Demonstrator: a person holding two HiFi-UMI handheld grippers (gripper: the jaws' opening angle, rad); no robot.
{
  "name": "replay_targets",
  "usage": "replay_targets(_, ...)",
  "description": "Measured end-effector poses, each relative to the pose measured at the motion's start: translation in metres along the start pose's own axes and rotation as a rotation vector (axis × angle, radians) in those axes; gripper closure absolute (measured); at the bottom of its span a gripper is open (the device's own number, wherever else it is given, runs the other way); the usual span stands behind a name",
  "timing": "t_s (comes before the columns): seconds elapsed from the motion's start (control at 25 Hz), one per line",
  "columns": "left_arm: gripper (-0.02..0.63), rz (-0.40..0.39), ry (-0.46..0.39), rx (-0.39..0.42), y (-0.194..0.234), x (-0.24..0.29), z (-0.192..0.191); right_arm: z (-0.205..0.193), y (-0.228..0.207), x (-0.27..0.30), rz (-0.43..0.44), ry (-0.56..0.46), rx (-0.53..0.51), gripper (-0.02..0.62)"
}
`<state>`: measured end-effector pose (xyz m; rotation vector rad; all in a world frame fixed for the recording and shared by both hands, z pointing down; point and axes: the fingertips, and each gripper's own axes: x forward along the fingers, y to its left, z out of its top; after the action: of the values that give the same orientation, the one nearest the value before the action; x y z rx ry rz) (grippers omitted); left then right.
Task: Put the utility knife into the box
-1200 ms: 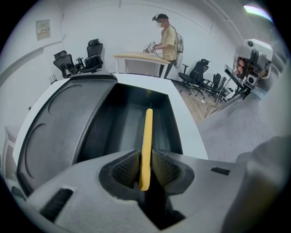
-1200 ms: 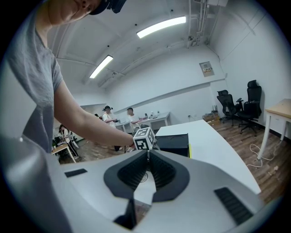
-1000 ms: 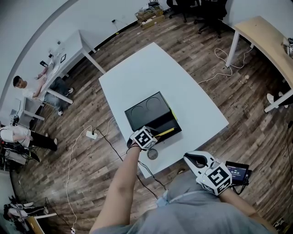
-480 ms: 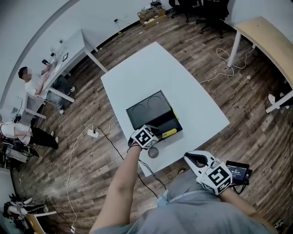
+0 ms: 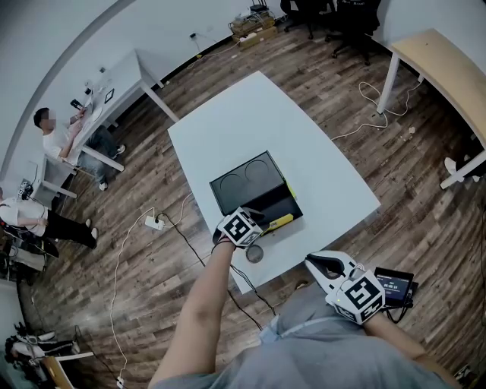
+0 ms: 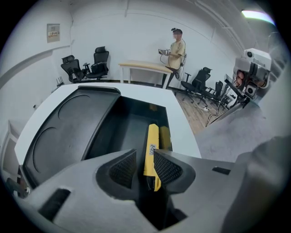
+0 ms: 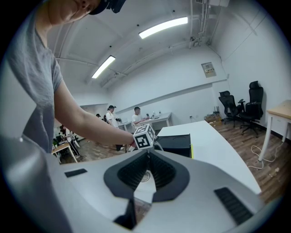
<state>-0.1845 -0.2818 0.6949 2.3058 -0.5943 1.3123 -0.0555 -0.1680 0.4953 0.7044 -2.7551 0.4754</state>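
Yellow utility knife (image 6: pixel 151 148), black box (image 6: pixel 122 132), white table (image 5: pixel 304 144)

— Floor under you?
— Dark wood planks (image 5: pixel 395 152) all round your white table (image 5: pixel 250 114). A white cable (image 5: pixel 351 129) trails across them on your right; a power strip (image 5: pixel 154 223) lies on your left.
— Furniture?
— Pale-wood table (image 5: pixel 440 68) far right. Black office chairs (image 5: pixel 342 19) at the far end. White desk (image 5: pixel 121 76) by the left wall, a person (image 5: pixel 53 140) seated beside it.
— Light?
— Two ceiling strips (image 7: pixel 163 27), both lit. Walls (image 7: pixel 182 82) plain white.
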Motion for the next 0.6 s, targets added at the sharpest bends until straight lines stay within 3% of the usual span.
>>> replay_targets(0.6,0.5,0.022,-0.028,-0.014,0.0,-0.008,0.006,0.002,0.013,0.003,0.023,0.003,-0.009,0.565)
